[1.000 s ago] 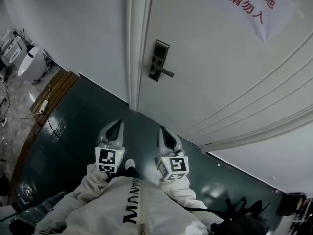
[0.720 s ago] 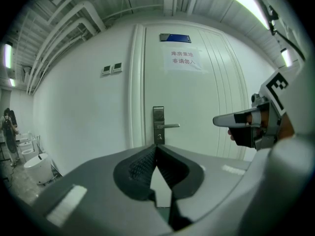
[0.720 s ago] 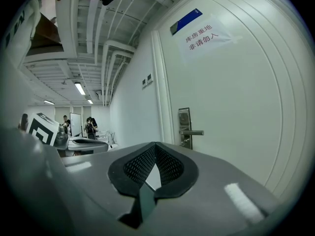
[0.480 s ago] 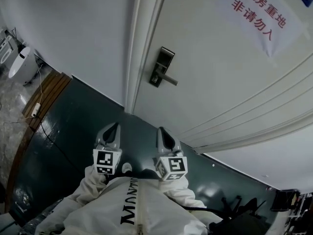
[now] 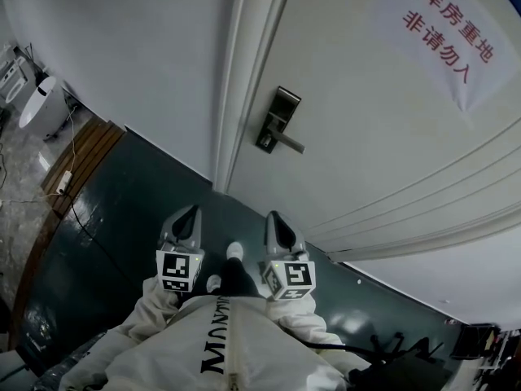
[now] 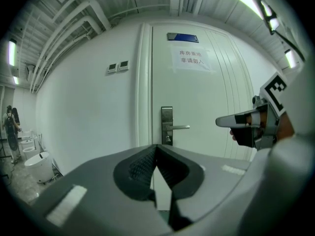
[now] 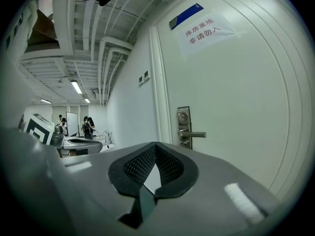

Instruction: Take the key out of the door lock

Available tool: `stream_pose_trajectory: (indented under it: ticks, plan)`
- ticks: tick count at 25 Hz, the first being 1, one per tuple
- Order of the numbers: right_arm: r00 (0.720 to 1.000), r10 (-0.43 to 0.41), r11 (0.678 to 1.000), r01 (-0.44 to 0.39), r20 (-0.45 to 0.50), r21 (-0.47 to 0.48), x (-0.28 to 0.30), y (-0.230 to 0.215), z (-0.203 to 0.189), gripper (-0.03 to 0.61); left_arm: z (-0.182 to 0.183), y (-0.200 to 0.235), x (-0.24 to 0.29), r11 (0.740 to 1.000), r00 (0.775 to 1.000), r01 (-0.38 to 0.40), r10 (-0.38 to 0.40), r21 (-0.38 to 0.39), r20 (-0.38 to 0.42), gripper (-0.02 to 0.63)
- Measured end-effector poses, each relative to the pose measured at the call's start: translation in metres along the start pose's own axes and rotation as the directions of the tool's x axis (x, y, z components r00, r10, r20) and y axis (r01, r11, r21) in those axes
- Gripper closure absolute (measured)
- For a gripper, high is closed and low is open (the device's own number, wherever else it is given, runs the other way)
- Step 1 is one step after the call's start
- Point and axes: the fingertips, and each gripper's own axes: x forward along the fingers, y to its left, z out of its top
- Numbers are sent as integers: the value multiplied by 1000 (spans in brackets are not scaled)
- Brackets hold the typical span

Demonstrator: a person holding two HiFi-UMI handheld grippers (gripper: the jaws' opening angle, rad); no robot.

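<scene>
Can't make out the key, too small. The door lock (image 5: 278,120) w/ its lever handle (image 5: 289,142) sits on the white door (image 5: 391,153), just beside the door frame (image 5: 244,80) at the door's left edge. Dark floor (image 5: 138,202) lies btwn you and the door. Your left gripper (image 5: 191,212) and right gripper (image 5: 273,217) are side by side, well short of the lock, pointing at the door. Both sets of jaws are closed tip to tip, holding nothing.
</scene>
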Motion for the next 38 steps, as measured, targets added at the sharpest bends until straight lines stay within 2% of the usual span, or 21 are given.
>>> stream_pose_trajectory:
  ticks: [8, 21, 30, 38]
  plan:
    - [1000, -2, 1000, 2, 14, 14, 40, -21, 9, 578, 9, 9, 42, 1000, 1000, 12, -12, 29, -16, 614]
    - [999, -19, 1000, 19, 50, 11, 117, -86, 41, 578, 34, 20, 145, 998, 999, 22, -20, 57, -34, 614]
    - [992, -52, 998, 50, 111, 24, 139, -139, 60, 578, 58, 1, 213, 991, 998, 67, -65, 115, -26, 614]
    - [990, -77, 996, 70, 120, 60, 148, -160, 60, 577, 64, -11, 241, 984, 993, 119, -114, 134, -40, 614]
